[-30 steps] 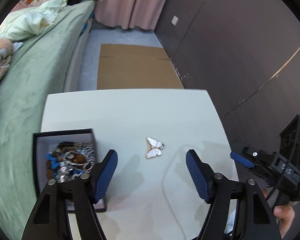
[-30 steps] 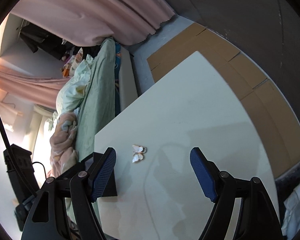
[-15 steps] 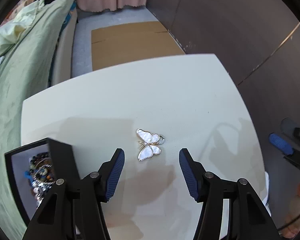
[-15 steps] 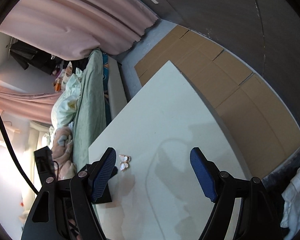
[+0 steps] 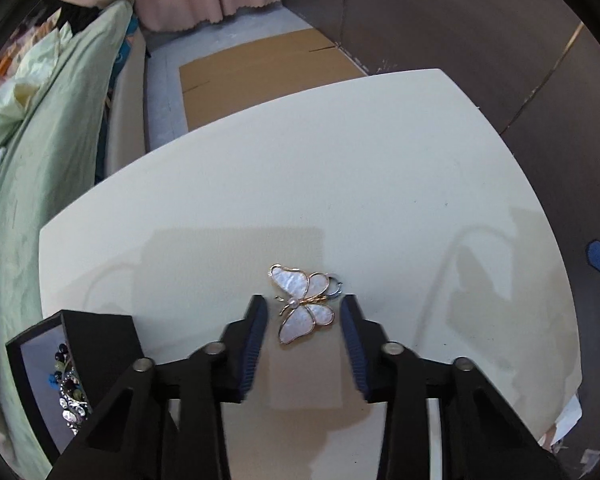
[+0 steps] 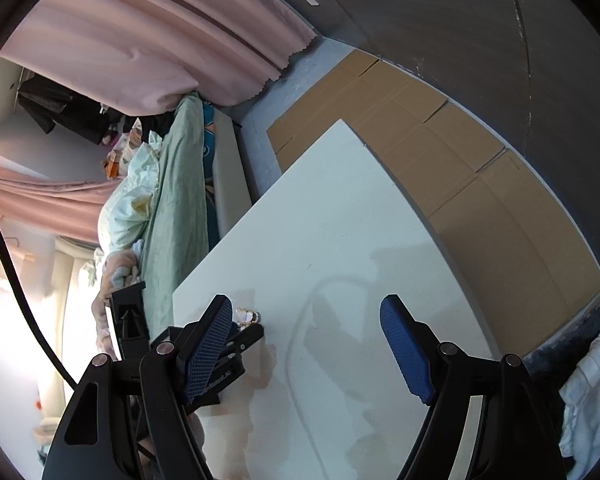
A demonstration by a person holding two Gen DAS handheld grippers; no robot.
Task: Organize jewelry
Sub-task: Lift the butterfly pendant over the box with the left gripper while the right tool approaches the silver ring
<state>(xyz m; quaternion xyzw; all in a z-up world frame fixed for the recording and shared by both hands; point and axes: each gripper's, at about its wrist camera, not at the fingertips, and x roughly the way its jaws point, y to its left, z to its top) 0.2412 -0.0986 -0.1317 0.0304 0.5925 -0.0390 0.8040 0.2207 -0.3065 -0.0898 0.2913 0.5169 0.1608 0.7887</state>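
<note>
- From my left wrist view, the left gripper (image 5: 304,320) points steeply down at the white tabletop (image 5: 380,184); its jaws are closing with the butterfly brooch (image 5: 303,304) between them, and I see a sliver of tabletop on each side, so the pads are not pressing on it.
- The brooch lies flat on the tabletop: one piece, pearly white wings in a gold rim, a small pearl at the body, a small ring at its right edge.
- Only this view shows the inside of the black jewelry box (image 5: 96,344) at lower left: a jumble of beads and sparkly pieces that I cannot count.
- From my right wrist view, the right gripper (image 6: 308,344) stands wide apart over bare tabletop, nothing between its blue pads.
- That view alone shows the left gripper from the side, its tips down at the brooch (image 6: 249,315), which is mostly hidden there.
- Both views show the green-covered bed (image 6: 172,208), pink curtains (image 6: 160,40) and flattened cardboard (image 6: 460,176) on the floor.
- I can read no writing or brand anywhere.
</note>
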